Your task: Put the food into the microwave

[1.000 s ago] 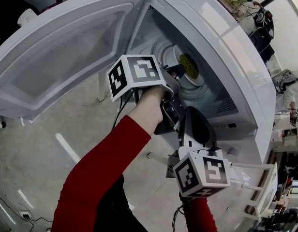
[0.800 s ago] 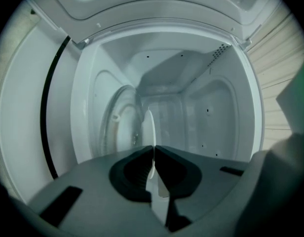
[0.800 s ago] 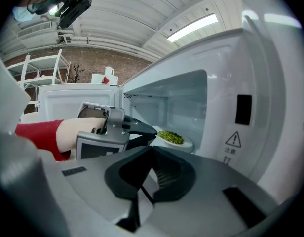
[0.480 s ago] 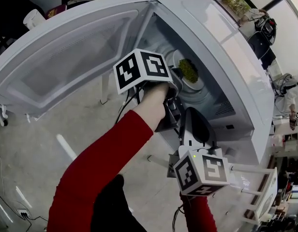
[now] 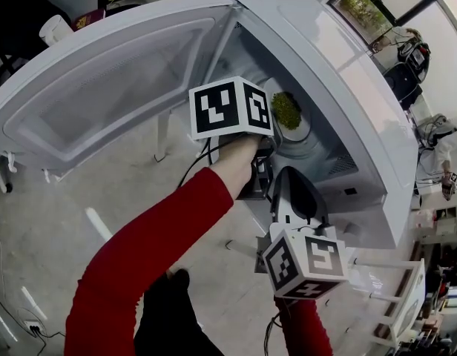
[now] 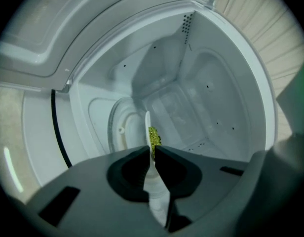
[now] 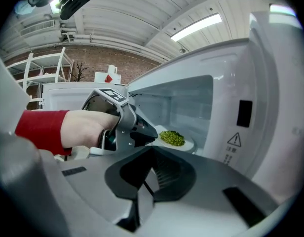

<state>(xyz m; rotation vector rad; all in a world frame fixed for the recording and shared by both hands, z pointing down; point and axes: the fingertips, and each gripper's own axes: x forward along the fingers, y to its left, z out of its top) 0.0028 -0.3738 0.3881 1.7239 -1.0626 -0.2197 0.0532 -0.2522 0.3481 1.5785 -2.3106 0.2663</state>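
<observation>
No word or number reads clearly from here. The microwave point(image 7: 270, 73) carries a warning triangle point(image 7: 234, 140) with an exclamation mark on its front panel. Beneath it sit perhaps two small characters, too fine to read. The left marker cube point(image 5: 230, 108) and right marker cube point(image 5: 304, 262) bear only black-and-white square patterns.

The microwave point(image 5: 340, 58) is white inside and out. The food point(image 7: 171, 138) is yellow-green, on a white plate point(image 7: 190, 143). The sleeve point(image 5: 147, 258) is red. The left gripper point(image 6: 151, 154) and right gripper point(image 7: 144, 181) are dark grey — the left cube point(image 5: 228, 108) and right cube point(image 5: 306, 262) carry black square patterns on white. The brick wall point(image 7: 88, 63) is reddish-brown.
</observation>
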